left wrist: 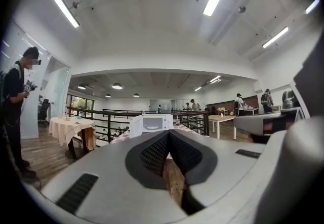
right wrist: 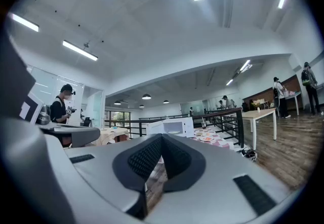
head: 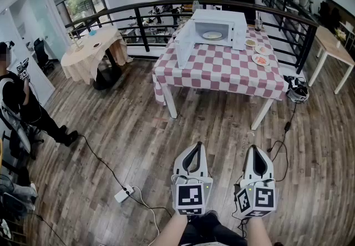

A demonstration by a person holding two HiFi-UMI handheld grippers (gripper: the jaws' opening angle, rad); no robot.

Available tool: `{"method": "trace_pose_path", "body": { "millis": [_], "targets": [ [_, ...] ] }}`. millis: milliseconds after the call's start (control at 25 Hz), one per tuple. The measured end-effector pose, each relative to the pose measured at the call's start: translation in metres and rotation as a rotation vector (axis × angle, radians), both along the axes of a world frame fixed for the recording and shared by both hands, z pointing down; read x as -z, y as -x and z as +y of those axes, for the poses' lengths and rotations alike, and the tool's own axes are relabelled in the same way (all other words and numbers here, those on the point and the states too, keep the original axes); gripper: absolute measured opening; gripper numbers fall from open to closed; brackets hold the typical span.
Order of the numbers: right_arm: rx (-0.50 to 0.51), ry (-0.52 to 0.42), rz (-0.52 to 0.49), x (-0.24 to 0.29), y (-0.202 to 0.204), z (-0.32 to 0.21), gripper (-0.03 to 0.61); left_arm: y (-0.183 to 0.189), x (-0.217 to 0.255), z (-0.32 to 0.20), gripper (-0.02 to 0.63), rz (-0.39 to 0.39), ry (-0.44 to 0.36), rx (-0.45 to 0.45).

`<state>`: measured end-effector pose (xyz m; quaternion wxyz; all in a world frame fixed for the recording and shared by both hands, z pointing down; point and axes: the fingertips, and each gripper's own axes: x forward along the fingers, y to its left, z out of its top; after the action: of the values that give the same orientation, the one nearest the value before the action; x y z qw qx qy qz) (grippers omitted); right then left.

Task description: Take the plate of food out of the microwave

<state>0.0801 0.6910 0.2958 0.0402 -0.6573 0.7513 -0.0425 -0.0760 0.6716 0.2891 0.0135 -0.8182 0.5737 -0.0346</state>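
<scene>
Head view showed the white, boxy microwave [head: 213, 31] on the red-and-white checked table [head: 222, 70], its long side running left to right, its mouth facing me and its door [head: 184, 45] swung open at the left. The round, pale plate of food [head: 212, 35] lay flat inside. I held the left gripper [head: 193, 146] and right gripper [head: 257, 150] level above the wooden plank floor [head: 111, 145], well short of the table, both with jaws closed together on nothing.
</scene>
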Motion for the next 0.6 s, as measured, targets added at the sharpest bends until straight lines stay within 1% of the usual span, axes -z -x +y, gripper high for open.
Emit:
{"method": "trace_pose_path", "body": {
  "millis": [360,600],
  "targets": [
    [0.014,0.011,-0.008,-0.004,-0.002,-0.007,-0.006,-0.005,0.001,-0.006,0.013,0.004,0.002,0.007],
    [0.022,-0.002,-0.021,-0.005,-0.005,-0.012,-0.005,-0.008,-0.001,-0.013,0.012,0.011,0.005,0.021]
  ]
}}
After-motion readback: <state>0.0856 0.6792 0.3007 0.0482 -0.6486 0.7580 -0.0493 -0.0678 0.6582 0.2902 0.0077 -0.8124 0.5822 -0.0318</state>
